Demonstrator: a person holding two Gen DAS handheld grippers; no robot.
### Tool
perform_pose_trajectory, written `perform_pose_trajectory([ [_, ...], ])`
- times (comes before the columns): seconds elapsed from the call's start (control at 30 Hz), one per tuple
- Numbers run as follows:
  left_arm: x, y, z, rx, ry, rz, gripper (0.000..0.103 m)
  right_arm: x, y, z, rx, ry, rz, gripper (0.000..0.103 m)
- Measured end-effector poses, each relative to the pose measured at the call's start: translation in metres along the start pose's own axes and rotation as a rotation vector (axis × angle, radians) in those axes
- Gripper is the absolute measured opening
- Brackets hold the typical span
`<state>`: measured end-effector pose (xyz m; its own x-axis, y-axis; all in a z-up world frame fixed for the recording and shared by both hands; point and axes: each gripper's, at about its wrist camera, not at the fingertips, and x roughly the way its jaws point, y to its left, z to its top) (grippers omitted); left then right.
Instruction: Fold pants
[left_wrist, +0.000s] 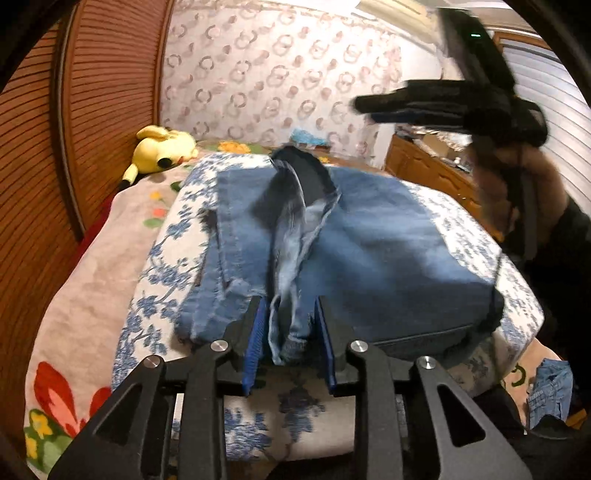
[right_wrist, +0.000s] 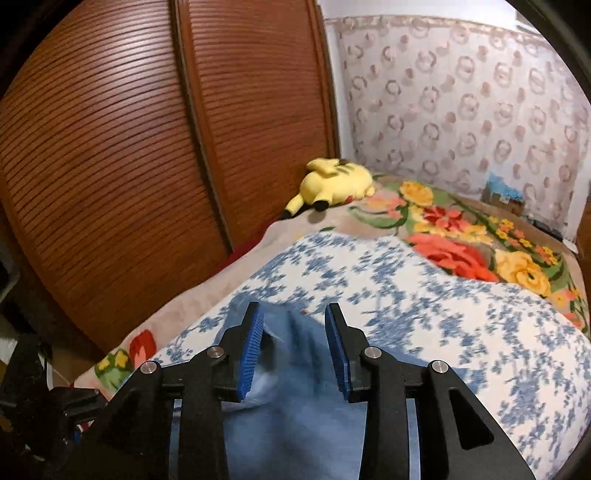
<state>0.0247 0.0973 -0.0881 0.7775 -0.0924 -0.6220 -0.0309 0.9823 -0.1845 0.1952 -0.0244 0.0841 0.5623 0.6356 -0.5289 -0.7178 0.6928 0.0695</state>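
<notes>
My left hand-held gripper (left_wrist: 290, 325) is spread, a bunched ridge of denim standing loose between its blue pads, not pinched. My right hand-held gripper (right_wrist: 294, 334) is spread too, with blurred denim between its fingers; I cannot tell whether the pads touch it. The pants (left_wrist: 369, 236) lie folded on a blue-flowered quilt (right_wrist: 424, 314) atop the bed (right_wrist: 461, 236). To finish well, I judge I should let go fully and smooth the ridge flat. Only the left view shows the whole fold; only the right shows the quilt's bare far half. A yellow plush toy (right_wrist: 338, 181) rests by the wardrobe doors (right_wrist: 129, 147).
</notes>
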Motion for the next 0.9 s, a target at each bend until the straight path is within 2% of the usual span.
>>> perform_pose_trajectory([
  [0.17, 0.004, 0.013, -0.005, -0.034, 0.025, 0.007, 0.03, -0.007, -0.016, -0.013, 0.007, 0.022, -0.054, 0.041],
  [0.33, -0.001, 0.013, -0.006, -0.03, 0.015, -0.002, 0.033, -0.01, -0.022, -0.028, 0.018, 0.058, -0.093, 0.042],
  [0.4, -0.002, 0.012, -0.005, -0.024, 0.011, 0.003, 0.037, -0.014, -0.026, -0.032, 0.033, 0.073, -0.105, 0.047],
  [0.43, -0.003, 0.011, -0.003, -0.02, 0.008, 0.006, 0.043, -0.016, -0.029, -0.035, 0.041, 0.078, -0.11, 0.048],
  [0.57, -0.006, 0.008, 0.003, -0.012, 0.0, 0.0, 0.045, -0.026, -0.039, -0.047, 0.059, 0.095, -0.131, 0.048],
  [0.6, -0.007, 0.006, 0.004, -0.01, -0.001, -0.004, 0.047, -0.027, -0.042, -0.049, 0.062, 0.098, -0.136, 0.048],
  [0.63, -0.008, 0.005, 0.005, -0.009, -0.003, -0.01, 0.066, -0.029, -0.044, -0.052, 0.067, 0.103, -0.141, 0.048],
  [0.67, -0.008, 0.005, 0.007, -0.014, -0.01, -0.017, 0.081, -0.03, -0.045, -0.054, 0.074, 0.108, -0.141, 0.048],
  [0.8, -0.005, 0.001, 0.012, -0.016, -0.015, -0.024, 0.082, -0.04, -0.05, -0.067, 0.089, 0.108, -0.137, 0.056],
  [0.9, -0.002, -0.006, 0.016, 0.011, -0.015, -0.014, 0.082, -0.039, -0.052, -0.075, 0.102, 0.124, -0.129, 0.057],
])
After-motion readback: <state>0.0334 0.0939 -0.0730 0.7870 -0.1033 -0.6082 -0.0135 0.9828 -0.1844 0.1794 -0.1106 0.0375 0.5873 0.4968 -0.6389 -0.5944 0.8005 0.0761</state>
